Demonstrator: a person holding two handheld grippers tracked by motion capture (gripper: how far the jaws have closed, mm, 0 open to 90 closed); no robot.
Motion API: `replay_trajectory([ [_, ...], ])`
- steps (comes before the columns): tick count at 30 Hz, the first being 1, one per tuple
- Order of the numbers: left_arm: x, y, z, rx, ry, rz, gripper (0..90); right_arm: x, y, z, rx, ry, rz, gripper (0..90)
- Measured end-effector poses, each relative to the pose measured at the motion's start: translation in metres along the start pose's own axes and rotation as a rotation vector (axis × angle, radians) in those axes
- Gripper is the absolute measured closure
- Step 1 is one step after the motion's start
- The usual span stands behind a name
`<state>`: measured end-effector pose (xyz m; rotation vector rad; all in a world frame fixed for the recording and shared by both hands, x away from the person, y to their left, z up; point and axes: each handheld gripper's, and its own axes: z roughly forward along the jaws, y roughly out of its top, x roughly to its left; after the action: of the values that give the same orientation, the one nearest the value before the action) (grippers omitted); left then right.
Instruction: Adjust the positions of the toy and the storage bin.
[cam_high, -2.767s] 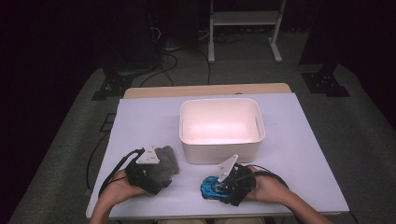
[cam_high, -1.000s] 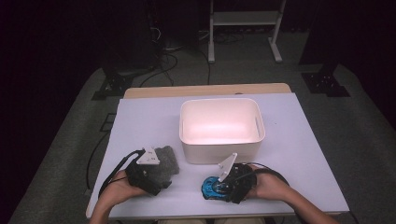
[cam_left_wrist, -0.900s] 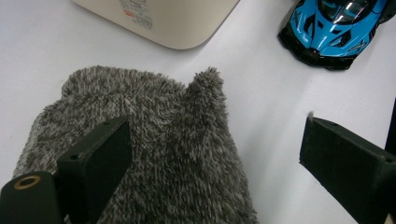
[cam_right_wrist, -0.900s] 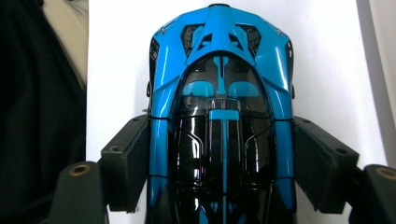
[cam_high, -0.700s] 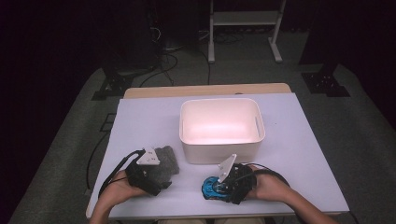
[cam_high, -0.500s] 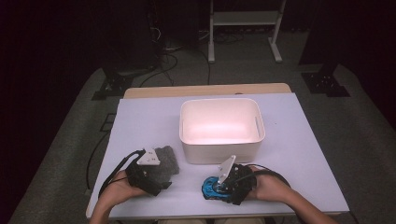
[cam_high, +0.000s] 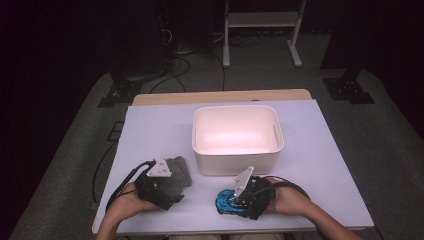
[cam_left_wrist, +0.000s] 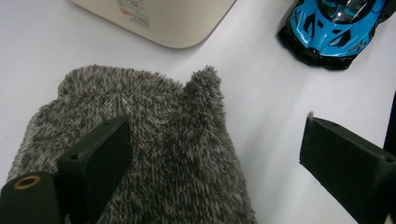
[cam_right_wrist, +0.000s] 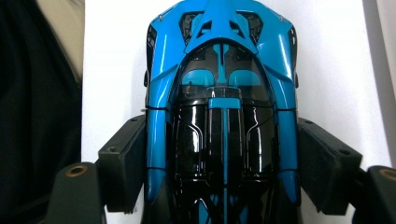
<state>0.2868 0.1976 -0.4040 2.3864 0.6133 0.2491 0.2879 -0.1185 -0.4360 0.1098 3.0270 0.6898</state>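
A blue and black toy car (cam_right_wrist: 222, 70) lies on the white table (cam_high: 160, 130) near the front edge, right of centre. My right gripper (cam_right_wrist: 222, 154) straddles the car (cam_high: 223, 201), and its pads (cam_right_wrist: 126, 158) press against both of the car's sides. A grey fuzzy cloth (cam_left_wrist: 140, 140) lies at the front left. My left gripper (cam_left_wrist: 215, 144) stands open above it, one jaw resting over the cloth (cam_high: 177, 170) and the other over bare table. In the high view the left gripper (cam_high: 175, 189) and the right gripper (cam_high: 234, 200) both sit low, each held by a hand.
A white plastic bin (cam_high: 237, 162) with nothing in it stands in the middle of the table, just behind both grippers; its corner (cam_left_wrist: 154, 23) is close to the cloth. Beyond the table is a dark floor with cables and a metal stand (cam_high: 260, 20).
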Motion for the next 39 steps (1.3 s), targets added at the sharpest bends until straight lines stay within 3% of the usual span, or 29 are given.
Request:
replay_trajectory([
  [12,0.000,0.000,0.000,0.001,-0.002,0.005,8.7,-0.001,0.001,-0.001,-0.009,0.011,-0.007,25.2],
  [14,0.000,0.000,0.000,0.003,-0.003,0.004,8.7,-0.003,0.001,0.001,0.007,0.020,0.013,24.9],
  [22,-0.002,0.002,0.001,-0.002,-0.005,0.009,8.7,0.001,0.008,0.003,0.056,-0.003,0.015,24.5],
  [30,0.000,0.000,0.000,-0.003,-0.002,-0.002,8.7,0.002,0.005,-0.001,-0.008,-0.013,-0.039,25.3],
  [39,0.000,0.000,-0.001,-0.002,-0.001,0.001,8.7,-0.001,0.008,-0.009,-0.009,0.013,-0.034,25.3],
])
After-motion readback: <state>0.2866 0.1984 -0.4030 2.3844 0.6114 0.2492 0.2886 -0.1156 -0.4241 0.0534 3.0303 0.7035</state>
